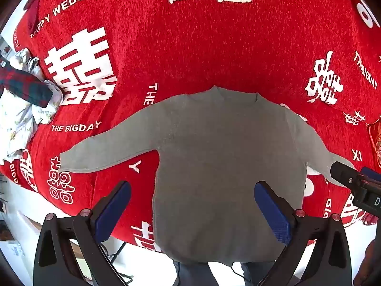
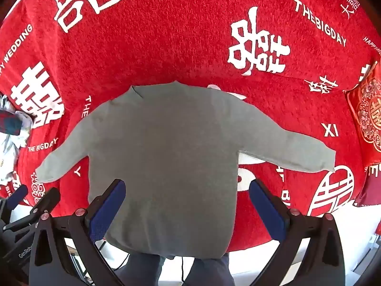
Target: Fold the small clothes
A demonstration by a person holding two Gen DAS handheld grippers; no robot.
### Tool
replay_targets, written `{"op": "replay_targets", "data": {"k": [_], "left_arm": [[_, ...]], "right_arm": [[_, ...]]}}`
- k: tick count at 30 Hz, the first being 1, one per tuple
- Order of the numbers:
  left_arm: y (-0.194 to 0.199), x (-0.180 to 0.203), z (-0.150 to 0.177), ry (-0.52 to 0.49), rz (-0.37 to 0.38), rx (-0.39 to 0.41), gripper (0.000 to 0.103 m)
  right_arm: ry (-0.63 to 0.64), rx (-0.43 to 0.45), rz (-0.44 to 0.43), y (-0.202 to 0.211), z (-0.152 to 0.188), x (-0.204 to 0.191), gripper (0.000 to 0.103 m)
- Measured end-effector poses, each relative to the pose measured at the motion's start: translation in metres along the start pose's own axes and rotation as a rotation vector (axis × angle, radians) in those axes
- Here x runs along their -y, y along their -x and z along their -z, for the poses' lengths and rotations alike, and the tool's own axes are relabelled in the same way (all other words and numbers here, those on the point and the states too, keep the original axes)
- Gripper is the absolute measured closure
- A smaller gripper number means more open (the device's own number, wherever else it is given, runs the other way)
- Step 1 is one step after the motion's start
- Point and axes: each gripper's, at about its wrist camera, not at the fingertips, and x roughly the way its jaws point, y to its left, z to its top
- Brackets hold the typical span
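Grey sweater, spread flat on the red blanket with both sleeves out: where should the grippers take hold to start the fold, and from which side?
Probably at the sleeve cuffs. The grey sweater lies flat, sleeves angled outward, so each cuff is a free edge. The left gripper, open, could pinch the left cuff from above at its outer end; the right gripper, open, the right cuff likewise.

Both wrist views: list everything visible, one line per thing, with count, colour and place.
sweater: one, grey, spread flat mid-cloth, sleeves out to both sides
cloth: one, red with white lettering, covers the surface
pile of clothes: one, pale printed pieces with a dark plaid piece on top, left edge
cushion: one, red with gold pattern, right edge
trouser legs: two, dark blue-grey, below the sweater hem
left gripper: one, black, blue fingers, open above the sweater
right gripper: one, same colours, open
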Motion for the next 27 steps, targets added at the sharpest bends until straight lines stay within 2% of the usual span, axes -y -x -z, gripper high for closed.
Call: {"op": "replay_targets", "data": {"k": [27], "left_arm": [[-0.0022, 0.0017, 0.0024, -0.006, 0.008, -0.006, 0.0]], "right_arm": [[-0.015, -0.011, 0.018, -0.0014, 0.0023, 0.0025, 0.0]]}}
